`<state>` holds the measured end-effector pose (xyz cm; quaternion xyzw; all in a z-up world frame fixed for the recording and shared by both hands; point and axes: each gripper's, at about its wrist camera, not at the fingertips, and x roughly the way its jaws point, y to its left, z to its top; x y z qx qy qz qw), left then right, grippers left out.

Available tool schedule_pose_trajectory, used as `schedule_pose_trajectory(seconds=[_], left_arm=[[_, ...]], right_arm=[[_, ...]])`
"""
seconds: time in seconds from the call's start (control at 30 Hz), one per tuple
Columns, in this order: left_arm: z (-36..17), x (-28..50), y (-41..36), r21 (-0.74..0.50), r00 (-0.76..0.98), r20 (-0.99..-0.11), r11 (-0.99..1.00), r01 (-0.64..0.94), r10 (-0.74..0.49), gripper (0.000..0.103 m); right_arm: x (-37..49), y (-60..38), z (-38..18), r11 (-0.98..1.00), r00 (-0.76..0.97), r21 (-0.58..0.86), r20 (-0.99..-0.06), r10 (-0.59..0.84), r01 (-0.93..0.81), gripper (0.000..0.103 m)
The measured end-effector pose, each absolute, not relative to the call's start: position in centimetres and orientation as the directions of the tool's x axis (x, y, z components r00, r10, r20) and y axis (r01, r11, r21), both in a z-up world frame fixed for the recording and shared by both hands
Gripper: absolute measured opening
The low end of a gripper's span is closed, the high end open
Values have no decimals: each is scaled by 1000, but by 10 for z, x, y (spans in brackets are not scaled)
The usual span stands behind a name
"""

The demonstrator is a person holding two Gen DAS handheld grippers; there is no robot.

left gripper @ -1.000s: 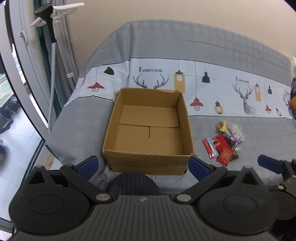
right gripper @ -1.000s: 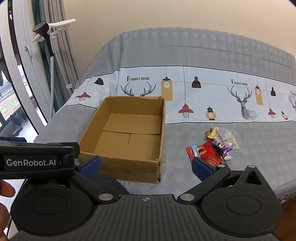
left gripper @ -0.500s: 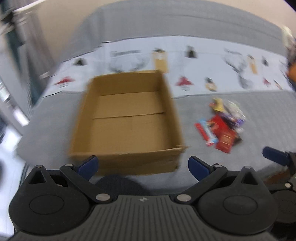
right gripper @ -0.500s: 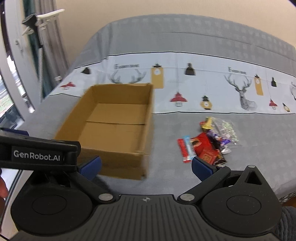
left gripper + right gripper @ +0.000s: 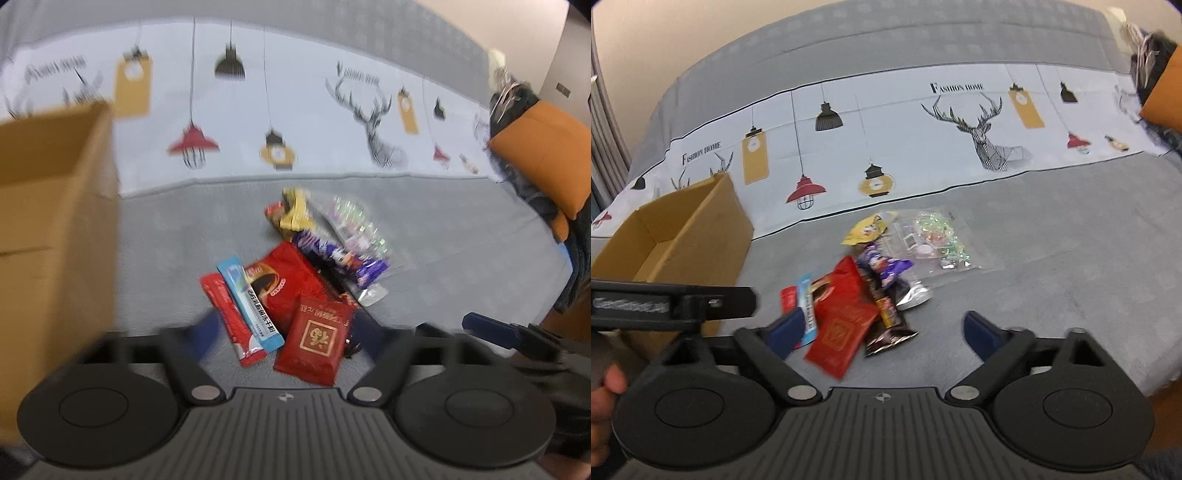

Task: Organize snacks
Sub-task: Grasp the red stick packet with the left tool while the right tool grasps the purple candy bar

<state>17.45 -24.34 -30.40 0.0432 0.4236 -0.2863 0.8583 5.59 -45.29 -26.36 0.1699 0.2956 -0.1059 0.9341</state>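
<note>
Bedspread (image 5: pixel 1071 258) carried snack pile (image 5: pixel 303 280); box (image 5: pixel 676 236) at nine o'clock. Both grippers, left (image 5: pixel 291 332), right (image 5: pixel 882 328), fingers closing, grasped nothing. Approach step; next, probably pinch one packet.

- My left gripper (image 5: pixel 286 334) is smeared by motion; I can't make out its blue pads.
- The cardboard box (image 5: pixel 48 229) runs off the frame at nine o'clock.
- Print on the blue stick pack (image 5: pixel 251 302) stays unreadable.
- Lower packets sit buried under the red pouch (image 5: pixel 846 314).
</note>
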Motion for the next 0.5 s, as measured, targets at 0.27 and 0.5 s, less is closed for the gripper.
schedule_pose_trajectory(seconds=[0.27, 0.5], left_arm=[[-368, 220, -252, -171, 440, -813, 879, 444, -381, 10], [-367, 226, -247, -175, 479, -783, 879, 444, -397, 7]], right_arm=[[102, -467, -265, 948, 827, 239, -561, -41, 210, 61], [157, -458, -284, 997, 791, -1, -608, -63, 78, 56]])
